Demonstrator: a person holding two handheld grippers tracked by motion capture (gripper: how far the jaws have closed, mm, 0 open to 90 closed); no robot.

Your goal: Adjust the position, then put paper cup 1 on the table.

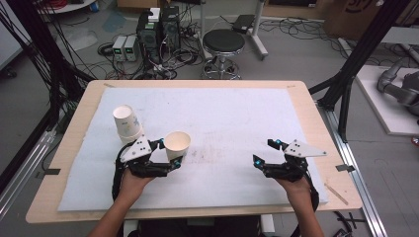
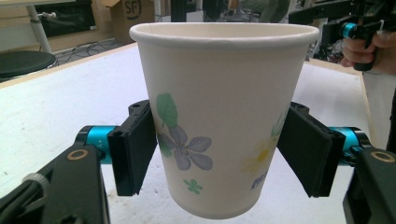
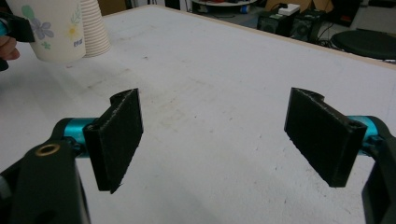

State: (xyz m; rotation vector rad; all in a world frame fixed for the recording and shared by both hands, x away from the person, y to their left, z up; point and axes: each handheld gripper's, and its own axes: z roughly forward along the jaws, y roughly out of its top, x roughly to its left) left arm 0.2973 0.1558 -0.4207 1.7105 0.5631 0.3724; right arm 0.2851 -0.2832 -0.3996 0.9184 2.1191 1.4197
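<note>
Toward the counter's [image 1: 306,106] left edge, your left gripper [image 1: 168,154] held the paper cup [image 1: 177,143] between its fingers [image 2: 135,151] — just separated from the cup stack [image 1: 127,124], in my judgement. Next came setting it down upright. Your right gripper [image 1: 267,152] rested low near the front edge, fingers [image 3: 116,135] wide, empty.

Flowered paper cup [image 2: 224,116] upright, clamped between jaws, lifted off mat.

My table [image 1: 306,106]: light wood top w/ a white foam mat [image 1: 232,118] over most of it. On the mat, far left, sits an upside-down stack of paper cups [image 1: 127,124].
</note>
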